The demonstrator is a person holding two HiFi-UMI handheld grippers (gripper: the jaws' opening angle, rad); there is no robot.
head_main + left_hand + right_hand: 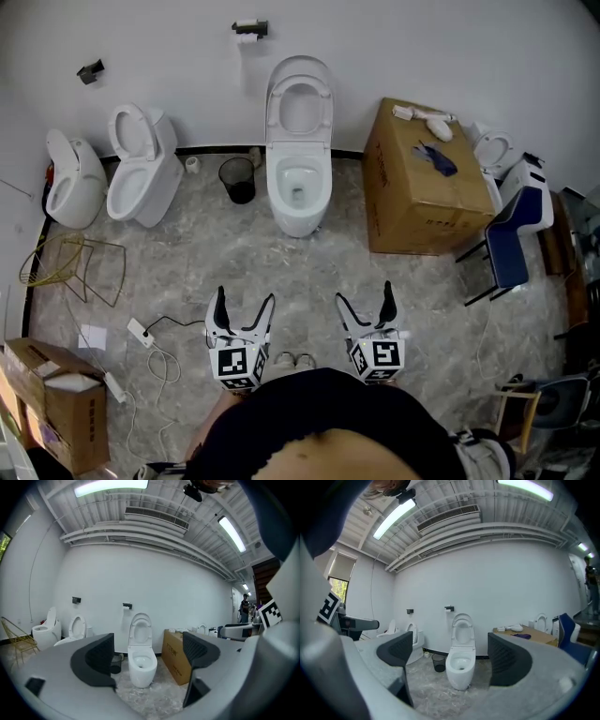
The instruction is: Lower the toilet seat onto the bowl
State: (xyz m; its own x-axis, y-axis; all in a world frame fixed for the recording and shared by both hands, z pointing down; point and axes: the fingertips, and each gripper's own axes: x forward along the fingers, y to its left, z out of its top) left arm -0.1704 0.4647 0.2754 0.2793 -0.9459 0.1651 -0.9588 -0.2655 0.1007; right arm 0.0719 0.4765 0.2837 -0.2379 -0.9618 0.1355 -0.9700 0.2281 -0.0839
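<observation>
Spare toilets [141, 173]: two of them are standing at the far left by the wall, and they are not concerning my task.
Waste bin [238, 178]: it is sitting on the floor just beside the middle toilet, on its left side.
Left gripper [246, 298]: I am holding it low in front of my body, well apart from the toilet. Its jaws are standing wide apart with nothing between the pads.
Toilet seat [300, 82]: it is standing upright and leaning back on the raised lid at the wall, so it is not lowered yet.
Bowl [300, 202]: it is lying open below the seat, straight ahead of me between my two grippers.
Right gripper [364, 294]: I am keeping it level with the left one, also far from the toilet. Its jaws are gaping wide and are gripping nothing.
Cardboard box [422, 187]: it is standing close to the right of the bowl, so I am judging the room on that side as narrow.
Step in hand: I am only facing the toilet with both grippers ready, and I am judging that the approach is not begun.
Next move: I am thinking I must walk forward, bring one gripper to the top rim of the seat, separate it from the lid, and guide it down slowly so it is not dropping hard.
</observation>
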